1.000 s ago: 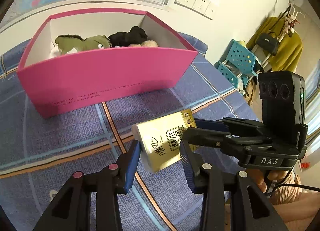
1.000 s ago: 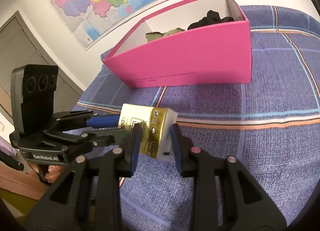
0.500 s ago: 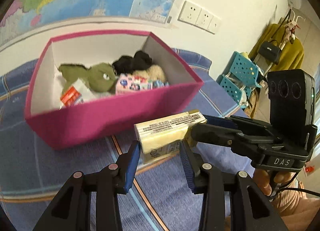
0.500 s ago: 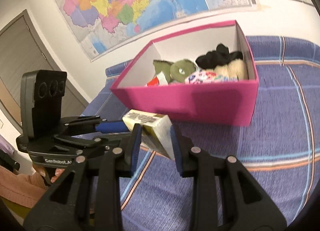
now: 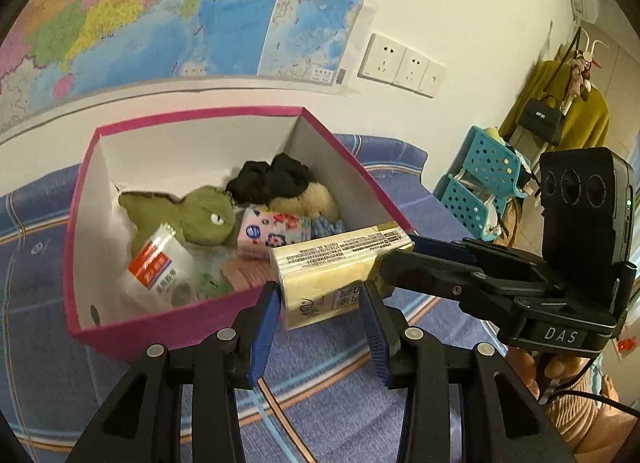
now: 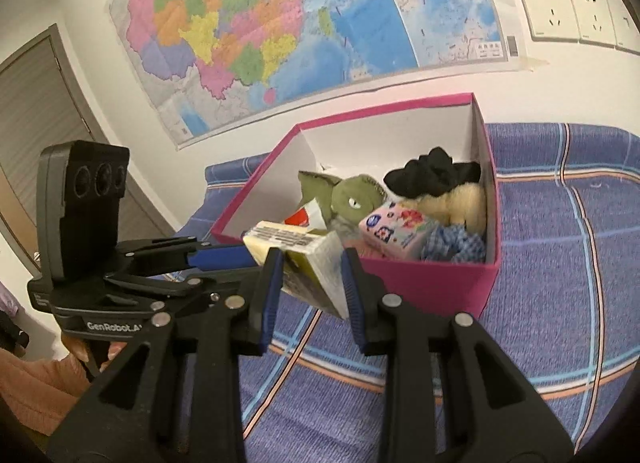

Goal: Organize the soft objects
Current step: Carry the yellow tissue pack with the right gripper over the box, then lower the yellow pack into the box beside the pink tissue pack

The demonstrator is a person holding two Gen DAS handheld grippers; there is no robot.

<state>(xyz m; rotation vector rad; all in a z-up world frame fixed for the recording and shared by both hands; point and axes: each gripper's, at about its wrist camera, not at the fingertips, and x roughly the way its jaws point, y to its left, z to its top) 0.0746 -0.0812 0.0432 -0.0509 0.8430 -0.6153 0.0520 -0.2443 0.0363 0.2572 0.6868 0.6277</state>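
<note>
A yellow tissue pack (image 5: 340,267) is held in the air between both grippers, just in front of and above the near rim of the pink box (image 5: 168,327). My left gripper (image 5: 320,315) is shut on one end of it. My right gripper (image 6: 310,275) is shut on the other end of the pack (image 6: 304,259). The pink box (image 6: 440,283) holds a green plush (image 5: 200,215), a black cloth (image 5: 272,179), a beige plush (image 5: 308,199), a floral tissue pack (image 5: 268,229) and a red-and-white packet (image 5: 156,267).
The box stands on a blue plaid bedspread (image 6: 560,303) against a wall with a map (image 6: 280,23) and sockets (image 5: 400,63). Blue plastic baskets (image 5: 480,191) and a coat rack (image 5: 560,111) are to the right of the bed.
Both grippers have lifted the yellow tissue pack off the bedspread and carried it up and towards the box. The inside of the box has come into view.
</note>
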